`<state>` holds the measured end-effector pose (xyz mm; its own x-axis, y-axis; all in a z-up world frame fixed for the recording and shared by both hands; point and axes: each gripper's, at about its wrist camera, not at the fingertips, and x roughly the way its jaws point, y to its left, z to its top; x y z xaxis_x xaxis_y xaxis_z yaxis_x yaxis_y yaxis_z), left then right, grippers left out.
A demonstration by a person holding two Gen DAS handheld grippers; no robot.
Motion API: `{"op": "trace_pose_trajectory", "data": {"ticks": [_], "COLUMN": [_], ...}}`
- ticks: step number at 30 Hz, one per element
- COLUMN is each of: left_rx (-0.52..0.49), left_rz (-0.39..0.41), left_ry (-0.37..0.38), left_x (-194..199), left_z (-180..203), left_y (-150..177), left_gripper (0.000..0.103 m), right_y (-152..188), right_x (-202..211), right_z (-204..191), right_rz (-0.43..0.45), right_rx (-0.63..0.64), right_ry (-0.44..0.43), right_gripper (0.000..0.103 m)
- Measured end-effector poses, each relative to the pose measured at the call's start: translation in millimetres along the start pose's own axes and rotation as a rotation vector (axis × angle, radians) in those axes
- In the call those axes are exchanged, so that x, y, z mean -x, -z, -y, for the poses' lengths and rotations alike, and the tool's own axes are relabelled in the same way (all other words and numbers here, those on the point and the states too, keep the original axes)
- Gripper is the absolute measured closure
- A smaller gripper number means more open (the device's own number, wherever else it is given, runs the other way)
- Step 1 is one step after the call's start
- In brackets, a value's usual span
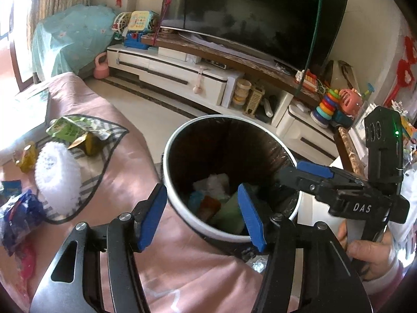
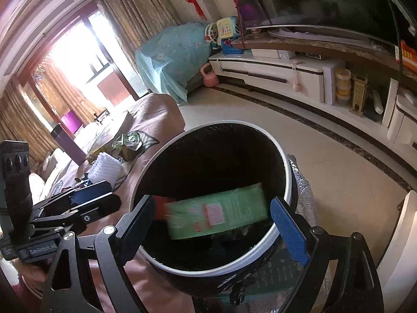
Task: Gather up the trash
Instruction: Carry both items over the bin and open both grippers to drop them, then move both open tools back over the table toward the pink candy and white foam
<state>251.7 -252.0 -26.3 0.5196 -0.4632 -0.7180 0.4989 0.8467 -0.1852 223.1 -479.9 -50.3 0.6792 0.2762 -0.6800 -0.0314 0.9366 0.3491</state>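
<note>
A round trash bin [image 1: 208,224] with a white rim and black liner stands beside the pink-covered table. My left gripper [image 1: 202,217] hangs open over the bin's near rim with nothing between its blue pads. My right gripper [image 2: 213,212] is open wide above the bin [image 2: 284,161]. A green package [image 2: 234,208], blurred, lies loose below its jaws inside the bin. In the left wrist view the green package [image 1: 229,212] rests among white tissue and orange scraps. More trash lies on the table: a white foam net [image 1: 57,180], a crumpled green carton [image 1: 70,130] and a blue wrapper [image 1: 18,214].
A grey-edged placemat [image 1: 104,156] lies under the foam net. A yellow wrapper [image 1: 26,156] sits at the table's left. A hand [image 1: 370,255] holds the right gripper [image 1: 292,177] over the bin's far side. Behind stand a TV cabinet [image 1: 182,73] and toys; tiled floor lies between.
</note>
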Motion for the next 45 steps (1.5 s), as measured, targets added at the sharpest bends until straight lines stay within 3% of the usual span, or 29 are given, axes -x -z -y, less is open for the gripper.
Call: {"op": "trace_pose_trajectory", "data": {"ticks": [9, 27, 38, 45], "left_rx": [0.079, 0.261, 0.323, 0.311], "left_rz": [0.004, 0.033, 0.038, 0.0], "left_ry": [-0.033, -0.157, -0.193, -0.201], "left_x": [28.9, 103.4, 120.0, 115.7], "left_z": [-33.7, -122.8, -161.5, -175.4], "left_y": [32.9, 115.8, 135.6, 138.1], "left_gripper": [0.046, 0.046, 0.046, 0.046], "right_y": [11.1, 62.0, 77.8, 78.1], "right_x": [10.0, -13.5, -37.0, -44.7], "right_z": [-20.6, -129.1, -166.8, -179.5], "right_rz": [0.031, -0.027, -0.069, -0.064], "right_rx": [-0.007, 0.069, 0.132, 0.144], "right_ry": [-0.035, -0.171, -0.178, -0.167], "right_gripper": [0.012, 0.011, 0.011, 0.011]}}
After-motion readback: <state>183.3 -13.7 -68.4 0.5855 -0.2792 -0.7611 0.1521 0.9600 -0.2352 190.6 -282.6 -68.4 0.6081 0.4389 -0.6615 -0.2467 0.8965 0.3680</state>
